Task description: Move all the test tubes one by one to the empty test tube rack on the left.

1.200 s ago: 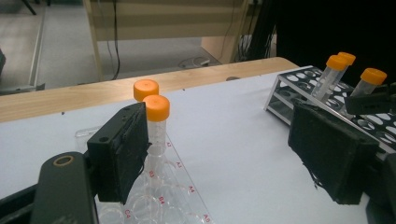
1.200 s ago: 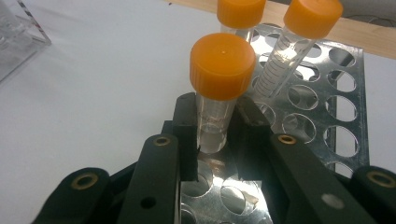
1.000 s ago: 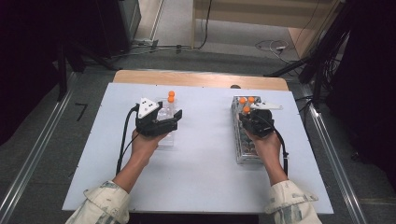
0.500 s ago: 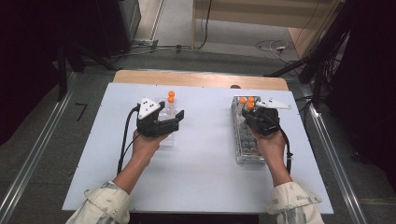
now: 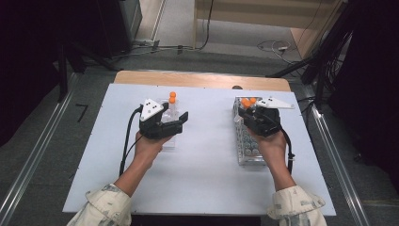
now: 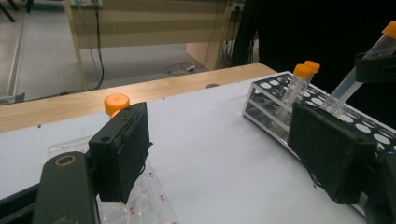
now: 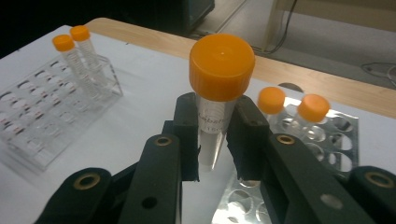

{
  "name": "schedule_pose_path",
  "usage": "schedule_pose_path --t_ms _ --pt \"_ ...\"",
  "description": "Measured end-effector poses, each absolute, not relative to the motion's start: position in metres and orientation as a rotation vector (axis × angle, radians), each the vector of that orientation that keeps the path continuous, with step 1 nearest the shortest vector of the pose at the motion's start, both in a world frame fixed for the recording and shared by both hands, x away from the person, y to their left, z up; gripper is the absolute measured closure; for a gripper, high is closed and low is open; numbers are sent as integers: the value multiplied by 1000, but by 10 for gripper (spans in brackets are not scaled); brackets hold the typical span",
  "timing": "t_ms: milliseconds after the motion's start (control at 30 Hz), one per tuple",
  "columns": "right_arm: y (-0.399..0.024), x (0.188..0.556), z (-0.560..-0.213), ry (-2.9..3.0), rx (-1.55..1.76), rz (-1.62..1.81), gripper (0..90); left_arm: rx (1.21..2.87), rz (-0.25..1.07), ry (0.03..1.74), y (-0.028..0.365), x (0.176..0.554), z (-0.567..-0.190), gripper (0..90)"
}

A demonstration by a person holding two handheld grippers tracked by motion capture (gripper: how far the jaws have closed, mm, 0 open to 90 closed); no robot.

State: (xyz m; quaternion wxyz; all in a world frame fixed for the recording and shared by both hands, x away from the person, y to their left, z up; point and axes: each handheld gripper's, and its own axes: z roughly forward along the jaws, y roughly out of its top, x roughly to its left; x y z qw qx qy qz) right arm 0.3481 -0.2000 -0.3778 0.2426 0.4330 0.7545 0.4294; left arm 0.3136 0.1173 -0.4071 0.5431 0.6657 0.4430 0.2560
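My right gripper is shut on a clear tube with an orange cap, held upright above the metal rack. Two more orange-capped tubes stand in that rack's far holes. From above, the right gripper hovers over the metal rack's far end. My left gripper is open over the clear plastic rack, where two capped tubes stand. In the left gripper view, the left gripper has only the white table between its pads, and an orange cap peeks behind one pad.
The white table top lies between the two racks. A wooden strip runs along its far edge. Cables lie on the floor beyond, and metal rails flank the table.
The right gripper has risen with the tube, drawing it up from the metal rack. The left gripper has stayed in place.
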Motion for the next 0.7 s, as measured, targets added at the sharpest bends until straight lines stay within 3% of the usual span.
schedule_pose_path --t_ms 267,500,700 --pt "-183 345 -384 2127 1146 1190 721 1589 602 1029 114 312 -405 201" --pt "-163 341 -391 2194 1099 1184 721 1627 576 999 104 310 -403 114" --pt "-144 337 -397 2256 1042 1179 721 1630 567 977 100 307 -401 117"
